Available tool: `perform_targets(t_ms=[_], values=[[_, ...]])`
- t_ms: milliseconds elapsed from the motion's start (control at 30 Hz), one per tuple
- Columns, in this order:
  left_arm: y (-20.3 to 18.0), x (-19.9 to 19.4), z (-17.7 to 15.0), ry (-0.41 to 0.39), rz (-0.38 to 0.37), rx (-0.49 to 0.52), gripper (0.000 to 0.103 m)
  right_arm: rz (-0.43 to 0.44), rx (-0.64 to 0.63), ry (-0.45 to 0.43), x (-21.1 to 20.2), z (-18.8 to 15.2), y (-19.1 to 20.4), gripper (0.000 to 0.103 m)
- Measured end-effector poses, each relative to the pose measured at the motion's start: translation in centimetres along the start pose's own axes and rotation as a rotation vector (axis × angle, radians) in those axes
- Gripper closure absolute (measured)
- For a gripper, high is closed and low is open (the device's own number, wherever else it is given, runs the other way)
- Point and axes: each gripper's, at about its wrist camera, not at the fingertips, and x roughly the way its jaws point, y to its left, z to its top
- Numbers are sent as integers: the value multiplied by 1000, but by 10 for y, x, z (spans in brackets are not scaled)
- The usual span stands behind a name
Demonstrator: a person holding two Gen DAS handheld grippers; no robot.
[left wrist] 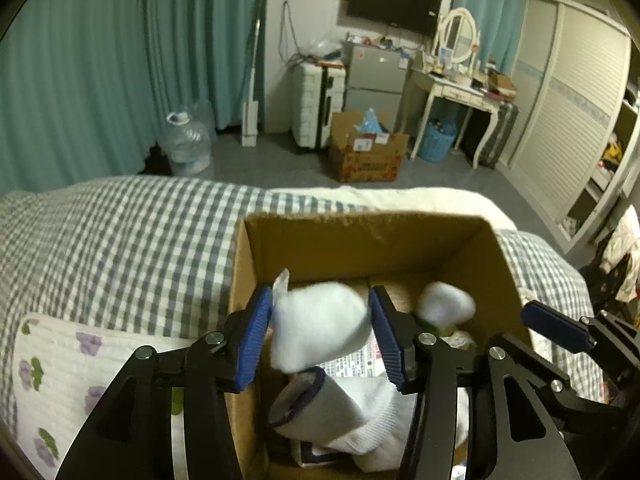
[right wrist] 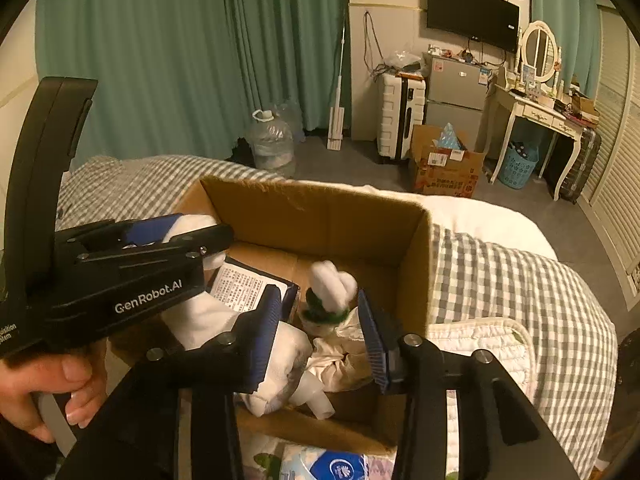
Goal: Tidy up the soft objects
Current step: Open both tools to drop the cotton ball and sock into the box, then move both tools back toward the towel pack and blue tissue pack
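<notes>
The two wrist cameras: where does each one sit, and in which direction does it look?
Left wrist: on the left gripper, looking over the cardboard box; its fingers flank a white sock.
Right wrist: on the right gripper, open above the same box; the person's hand shows.
Shared: box, checked bedding, television.

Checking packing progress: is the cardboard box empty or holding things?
Holding things: the cardboard box contains white socks and a printed packet.
</notes>
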Motion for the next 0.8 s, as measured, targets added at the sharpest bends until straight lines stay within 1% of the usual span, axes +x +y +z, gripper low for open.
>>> perform_targets(t_ms=[67,133,267,333,467,533,600,700,733,767,800], values=[[0,-8,4,-15,12,10,36,-5,4,-16,-12,2,-1,59],[0,-22,6,-46,18,17,30,-10,7,-33,-25,6,-1,58],[0,-56,13,-93,18,20,29,-25,4,-78,-53,14,4,56],[0,-72,16,-113,21,16,29,-35,-3,-105,-73,18,6,48],[-1,-107,18,-167,9,11,29,-60,-29,-178,-113,22,13,37],[-2,-126,17,-198,13,14,29,-74,-33,-215,-135,22,15,29],[-3,-145,17,-226,12,20,29,-76,-31,-247,-156,22,18,27],[-5,-175,15,-268,3,30,29,-83,-33,-282,-182,21,23,20],[-6,-187,14,-287,0,34,29,-87,-36,-297,-192,20,24,19],[-7,-194,13,-297,0,35,27,-94,-41,-311,-202,20,26,19],[-8,-203,11,-311,0,36,23,-98,-46,-320,-210,20,28,18]])
